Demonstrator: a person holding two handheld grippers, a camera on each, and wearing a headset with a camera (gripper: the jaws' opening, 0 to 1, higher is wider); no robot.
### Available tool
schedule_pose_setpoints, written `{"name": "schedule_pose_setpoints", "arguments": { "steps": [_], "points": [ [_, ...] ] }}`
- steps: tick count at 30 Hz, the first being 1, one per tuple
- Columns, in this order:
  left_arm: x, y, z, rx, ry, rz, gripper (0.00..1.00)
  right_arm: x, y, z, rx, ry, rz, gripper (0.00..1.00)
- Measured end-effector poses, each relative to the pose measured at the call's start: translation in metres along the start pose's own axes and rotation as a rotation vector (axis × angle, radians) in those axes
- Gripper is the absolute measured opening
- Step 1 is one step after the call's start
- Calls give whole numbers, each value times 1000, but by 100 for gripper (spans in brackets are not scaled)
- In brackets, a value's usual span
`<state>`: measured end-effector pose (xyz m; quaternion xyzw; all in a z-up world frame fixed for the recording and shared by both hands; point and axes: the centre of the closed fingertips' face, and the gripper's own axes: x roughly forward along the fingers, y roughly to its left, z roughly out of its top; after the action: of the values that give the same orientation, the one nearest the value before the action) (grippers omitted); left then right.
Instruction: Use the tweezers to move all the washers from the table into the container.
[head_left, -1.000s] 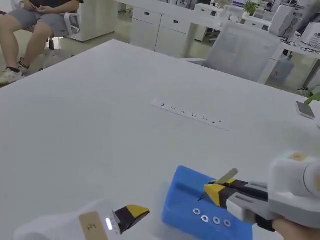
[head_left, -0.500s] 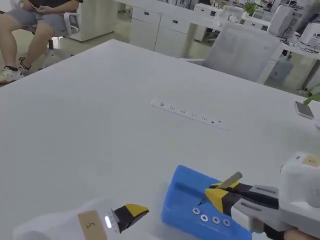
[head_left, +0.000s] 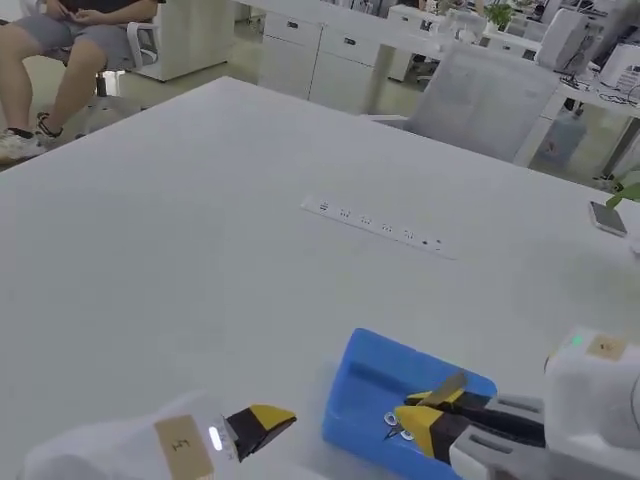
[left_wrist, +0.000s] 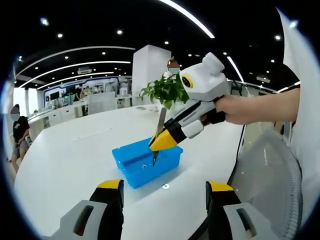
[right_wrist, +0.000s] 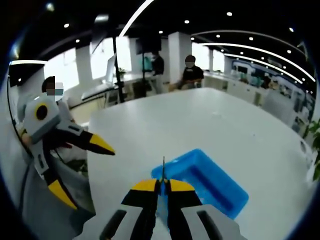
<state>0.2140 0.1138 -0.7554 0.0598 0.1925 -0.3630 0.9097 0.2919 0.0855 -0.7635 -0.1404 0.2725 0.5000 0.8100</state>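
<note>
Your right gripper (head_left: 412, 413) has its jaws clamped on the tweezers (head_left: 445, 386). The tips are down inside the blue container (head_left: 365, 372), beside the washers (head_left: 398, 429) lying there; I cannot tell whether they carry one. This looks like the drop-off step. Your left gripper (head_left: 272, 420) hovers at the container's 9 o'clock, jaws wide apart and empty. Next, lift clear and pinch the loose washer (left_wrist: 165, 186) on the tabletop (head_left: 200, 200), at the container's 5 o'clock in the left gripper view.

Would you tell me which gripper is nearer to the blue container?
Right. The right gripper holds the tweezers over the blue container; the left gripper hangs open beside it, apart.
</note>
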Motion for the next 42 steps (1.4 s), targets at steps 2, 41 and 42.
{"name": "schedule_pose_setpoints", "arguments": {
  "steps": [2,41,42],
  "points": [
    [0,0,0,-2,0,0,66,2,2,-4,2,9,3,3],
    [0,-2,-2,3,13,-10,66,10,13,-44,38,95,26,3],
    [1,-2,-2,3,13,-11,66,10,14,-45,36,97,28,4]
  ]
}}
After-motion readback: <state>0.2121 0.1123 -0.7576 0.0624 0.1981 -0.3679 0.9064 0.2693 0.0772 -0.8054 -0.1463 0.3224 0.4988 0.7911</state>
